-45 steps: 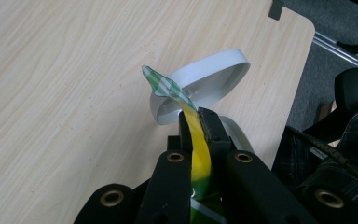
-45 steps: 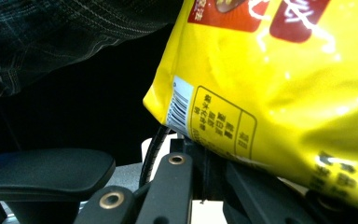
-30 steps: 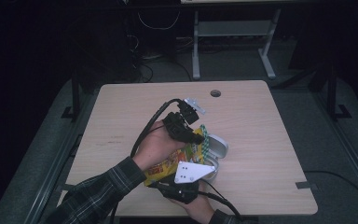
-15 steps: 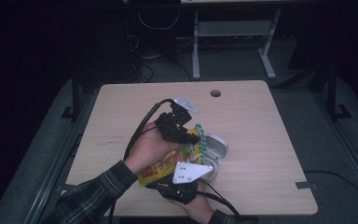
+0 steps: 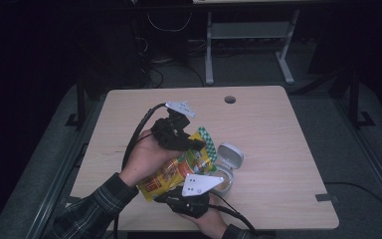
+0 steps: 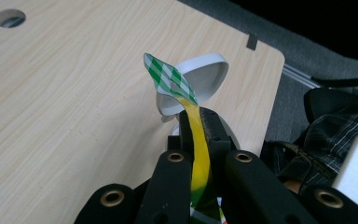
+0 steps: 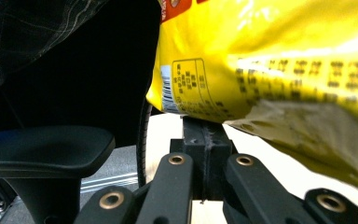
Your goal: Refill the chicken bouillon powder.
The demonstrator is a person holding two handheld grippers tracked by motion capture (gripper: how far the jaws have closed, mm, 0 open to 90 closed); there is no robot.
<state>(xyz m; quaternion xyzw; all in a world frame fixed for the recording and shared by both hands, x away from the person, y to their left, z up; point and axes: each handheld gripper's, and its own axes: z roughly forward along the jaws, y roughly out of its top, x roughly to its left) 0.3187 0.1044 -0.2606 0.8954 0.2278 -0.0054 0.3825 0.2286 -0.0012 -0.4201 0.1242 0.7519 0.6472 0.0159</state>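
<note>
Two grippers busy: left gripper (image 5: 191,141) fingers clamped on yellow snack pouch (image 5: 176,169) top, tilted over open white container (image 5: 225,172) near worktop (image 5: 278,129) centre. Right gripper (image 7: 204,140) fingers closed, apparently empty. Likely pouring; next, tilt further.

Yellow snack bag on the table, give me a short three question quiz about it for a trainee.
1. True or false: the left gripper has its fingers shut on the yellow bag.
2. Pick one: the lid of the small white container beside the bag is A) shut, B) hinged open, C) lying on the floor.
3. Fill the gap: the bag's top edge has a green and white ___ pattern.

Key: 1 true; 2 B; 3 checked.
</note>
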